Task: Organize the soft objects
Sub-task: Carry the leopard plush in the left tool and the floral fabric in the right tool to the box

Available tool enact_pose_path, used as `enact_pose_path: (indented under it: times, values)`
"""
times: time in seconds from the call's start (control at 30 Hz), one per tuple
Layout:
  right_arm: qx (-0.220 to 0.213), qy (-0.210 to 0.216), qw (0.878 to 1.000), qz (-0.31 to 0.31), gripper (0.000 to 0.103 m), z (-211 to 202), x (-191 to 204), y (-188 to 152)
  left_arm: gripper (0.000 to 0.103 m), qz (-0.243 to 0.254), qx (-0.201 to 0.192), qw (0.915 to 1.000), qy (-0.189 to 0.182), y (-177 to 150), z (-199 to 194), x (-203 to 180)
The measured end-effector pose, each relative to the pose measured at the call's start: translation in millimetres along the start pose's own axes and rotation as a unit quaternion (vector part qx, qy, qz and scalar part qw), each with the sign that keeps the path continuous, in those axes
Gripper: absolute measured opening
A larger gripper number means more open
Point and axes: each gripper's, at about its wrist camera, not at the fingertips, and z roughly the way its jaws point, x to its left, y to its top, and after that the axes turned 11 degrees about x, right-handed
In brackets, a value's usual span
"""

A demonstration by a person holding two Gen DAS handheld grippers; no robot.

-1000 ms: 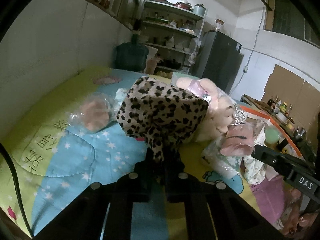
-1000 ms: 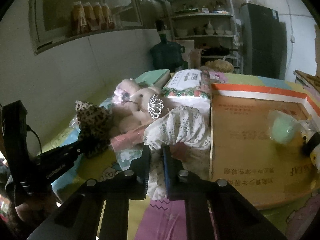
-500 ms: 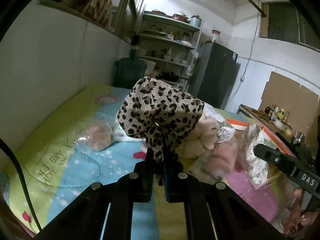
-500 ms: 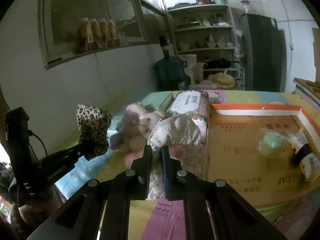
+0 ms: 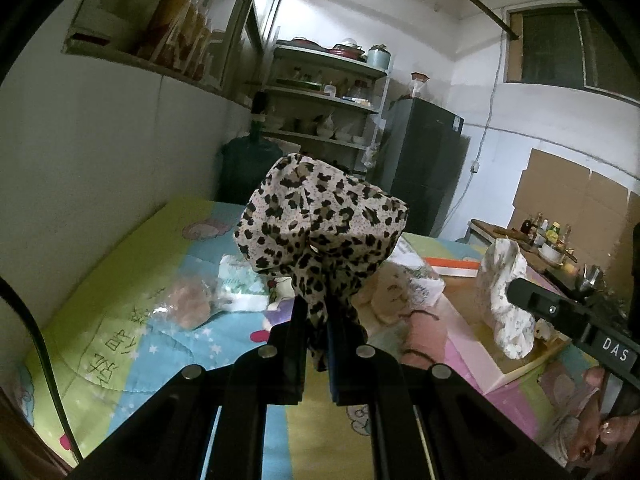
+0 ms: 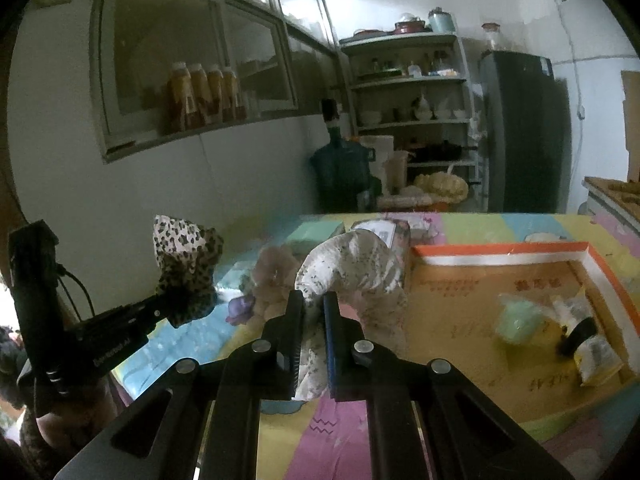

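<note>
My left gripper point(image 5: 317, 308) is shut on a leopard-print cloth point(image 5: 320, 216) and holds it well above the table; it also shows in the right wrist view point(image 6: 186, 268). My right gripper point(image 6: 313, 304) is shut on a white floral cloth point(image 6: 352, 264), lifted above the table left of the cardboard box; this cloth shows in the left wrist view point(image 5: 505, 292). A pink plush toy point(image 6: 272, 276) lies on the table behind the floral cloth.
An open cardboard box with an orange rim point(image 6: 500, 249) holds a green bagged item point(image 6: 518, 320) and a wrapped packet point(image 6: 592, 356). A bagged pink item point(image 5: 190, 304) and a white packet point(image 5: 240, 284) lie on the colourful mat point(image 5: 120, 344). A wall runs along the left.
Both grippers have risen with their cloths. The leopard-print cloth and the floral cloth now hang clear above the pile of toys on the table.
</note>
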Motion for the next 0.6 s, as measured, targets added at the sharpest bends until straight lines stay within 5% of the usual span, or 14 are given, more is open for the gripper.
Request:
enact_pose_path:
  times: [0.6]
  values:
    - [-0.033,-0.012,0.999,0.012,0.01,-30.2,-20.3,6.9,0.008,0.037,-0.006,0.9993,-0.008,30.2,-1.1,-50.6]
